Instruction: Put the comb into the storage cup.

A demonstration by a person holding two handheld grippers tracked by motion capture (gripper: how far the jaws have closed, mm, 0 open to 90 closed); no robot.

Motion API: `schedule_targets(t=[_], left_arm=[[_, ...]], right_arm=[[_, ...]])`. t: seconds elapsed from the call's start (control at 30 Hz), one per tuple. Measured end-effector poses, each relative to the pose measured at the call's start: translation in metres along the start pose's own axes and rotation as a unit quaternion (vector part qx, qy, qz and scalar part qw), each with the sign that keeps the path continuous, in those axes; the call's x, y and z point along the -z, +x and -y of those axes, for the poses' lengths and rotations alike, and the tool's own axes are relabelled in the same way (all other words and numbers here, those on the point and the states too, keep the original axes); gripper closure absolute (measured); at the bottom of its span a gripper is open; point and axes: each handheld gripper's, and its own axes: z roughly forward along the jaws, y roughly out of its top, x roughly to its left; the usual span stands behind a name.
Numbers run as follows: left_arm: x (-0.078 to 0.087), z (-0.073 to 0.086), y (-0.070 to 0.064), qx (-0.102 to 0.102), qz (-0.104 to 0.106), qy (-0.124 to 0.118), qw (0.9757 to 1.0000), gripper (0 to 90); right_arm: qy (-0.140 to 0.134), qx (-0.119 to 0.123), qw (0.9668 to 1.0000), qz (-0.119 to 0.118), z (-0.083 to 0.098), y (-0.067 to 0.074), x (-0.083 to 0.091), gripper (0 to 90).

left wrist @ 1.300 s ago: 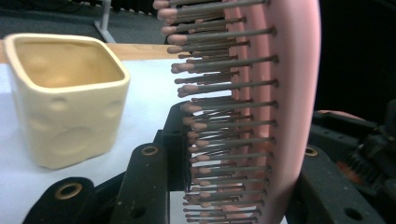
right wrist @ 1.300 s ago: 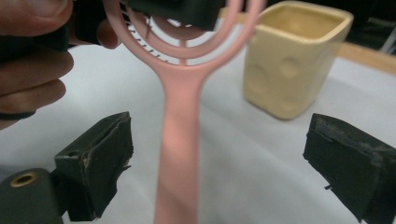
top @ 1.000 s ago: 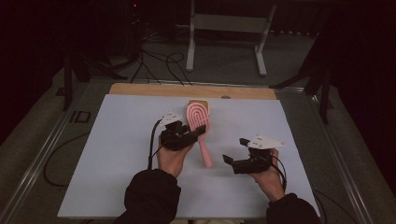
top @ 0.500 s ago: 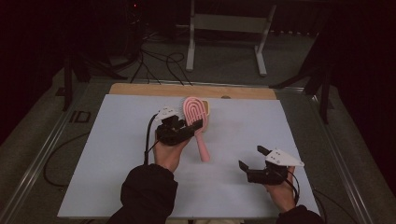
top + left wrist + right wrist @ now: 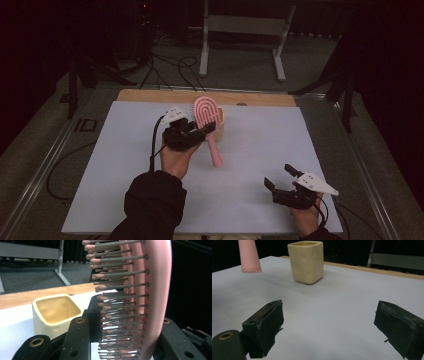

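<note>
The left tool clenches a pink hairbrush by its head, lifted over the worktop beside a cream cup. The right tool hangs released, well apart.

1 pink brush is in the scene, its bristles too many and too close to count. 1 cream cup stands on the 1 table, which carries 1 white sheet. There are 2 grippers: the left gripper and the right gripper, each with 2 black fingers. 2 hands come in, 1 per gripper. Behind the table stands 1 metal frame on 2 legs.
</note>
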Motion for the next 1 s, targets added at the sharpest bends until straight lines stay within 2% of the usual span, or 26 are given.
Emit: schedule_targets(t=[0.13, 0.2, 0.47, 0.87, 1.0], left_arm=[[0.001, -0.004, 0.002, -0.013, 0.015, -0.002, 0.9998, 64.8], [0.002, -0.006, 0.003, -0.020, 0.019, -0.003, 0.9996, 64.8], [0.002, -0.014, 0.006, -0.035, 0.019, 0.001, 0.9992, 64.8], [0.005, -0.024, 0.012, -0.032, 0.011, -0.006, 0.9994, 64.8], [0.007, -0.028, 0.014, -0.025, 0.009, -0.011, 0.9996, 64.8]], right_arm=[[0.008, 0.014, 0.9998, 0.009, 0.004, 0.001, -0.003, 8.5], [0.012, 0.010, 0.9998, 0.009, 0.006, 0.000, -0.006, 8.5], [0.017, 0.013, 0.9997, 0.012, 0.008, -0.001, -0.008, 8.5], [0.017, 0.011, 0.9996, 0.019, 0.010, -0.003, -0.007, 8.5], [0.019, 0.011, 0.9996, 0.018, 0.010, -0.002, -0.007, 8.5]])
